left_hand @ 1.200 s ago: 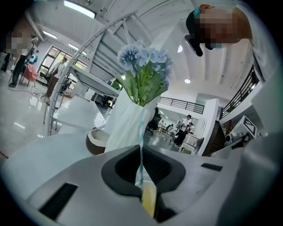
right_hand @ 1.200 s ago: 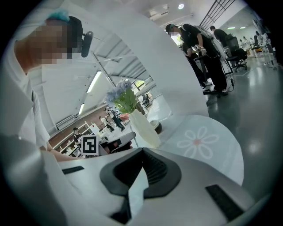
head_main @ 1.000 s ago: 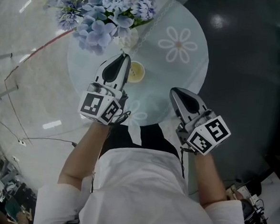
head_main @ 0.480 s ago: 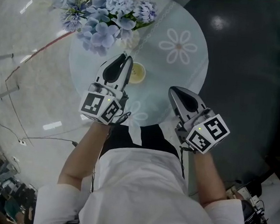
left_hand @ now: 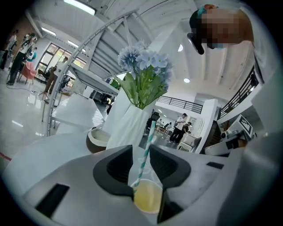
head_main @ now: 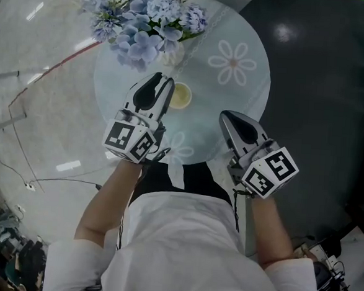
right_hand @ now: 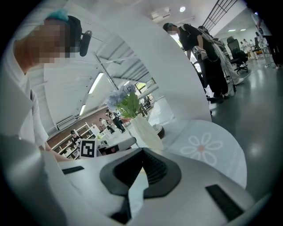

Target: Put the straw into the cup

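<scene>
A clear cup (left_hand: 148, 197) of pale yellow drink stands on the round glass table (head_main: 234, 108), just under my left gripper's jaws. A teal-and-white striped straw (left_hand: 146, 150) stands in the cup, leaning between the two pads with a gap on each side. My left gripper (left_hand: 140, 148) has just been opening and is now open around the straw. From the head view the cup (head_main: 180, 96) sits right beside the left gripper (head_main: 165, 78). My right gripper (head_main: 224, 115) hovers at the table's near right, shut and empty (right_hand: 142, 152).
A white vase (left_hand: 128, 128) of blue flowers (head_main: 147, 21) stands just behind the cup, with a brown bowl (left_hand: 98, 139) to its left. A daisy print (head_main: 233, 60) marks the table's far right. Dark floor lies beyond the table edge on the right.
The left gripper's jaws have parted and let go of the straw, which now stands in the cup. Neither hand has shifted noticeably.
</scene>
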A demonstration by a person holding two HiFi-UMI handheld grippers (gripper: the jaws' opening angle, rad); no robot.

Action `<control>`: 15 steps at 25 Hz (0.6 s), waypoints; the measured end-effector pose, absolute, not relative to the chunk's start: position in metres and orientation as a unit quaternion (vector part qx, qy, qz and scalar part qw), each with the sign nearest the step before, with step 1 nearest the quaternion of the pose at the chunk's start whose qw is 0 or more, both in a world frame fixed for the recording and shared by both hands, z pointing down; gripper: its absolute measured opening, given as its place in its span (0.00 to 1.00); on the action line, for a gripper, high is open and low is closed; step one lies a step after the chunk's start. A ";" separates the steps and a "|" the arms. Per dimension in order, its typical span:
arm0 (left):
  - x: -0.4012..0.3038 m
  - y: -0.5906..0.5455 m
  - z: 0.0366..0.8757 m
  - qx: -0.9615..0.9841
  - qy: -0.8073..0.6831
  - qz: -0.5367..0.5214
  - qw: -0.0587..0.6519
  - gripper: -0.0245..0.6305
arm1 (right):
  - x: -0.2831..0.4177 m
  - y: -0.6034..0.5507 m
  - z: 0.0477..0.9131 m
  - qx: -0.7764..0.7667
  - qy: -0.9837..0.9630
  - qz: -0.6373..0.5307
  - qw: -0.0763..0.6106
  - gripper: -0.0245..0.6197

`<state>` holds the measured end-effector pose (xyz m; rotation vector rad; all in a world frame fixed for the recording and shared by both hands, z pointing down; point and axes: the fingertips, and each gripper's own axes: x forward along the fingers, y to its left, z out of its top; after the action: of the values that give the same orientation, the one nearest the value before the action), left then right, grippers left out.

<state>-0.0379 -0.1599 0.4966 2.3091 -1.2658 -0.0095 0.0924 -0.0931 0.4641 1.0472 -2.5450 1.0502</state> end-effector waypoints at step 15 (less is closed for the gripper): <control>-0.044 -0.142 0.491 0.852 -0.456 0.010 0.256 0.30 | 0.082 -0.093 0.451 0.350 -0.867 0.343 0.094 0.06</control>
<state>-0.0444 -0.1418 0.4906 2.3130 -1.2388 0.0260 0.0818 -0.0934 0.4511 1.0368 -2.5708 1.0169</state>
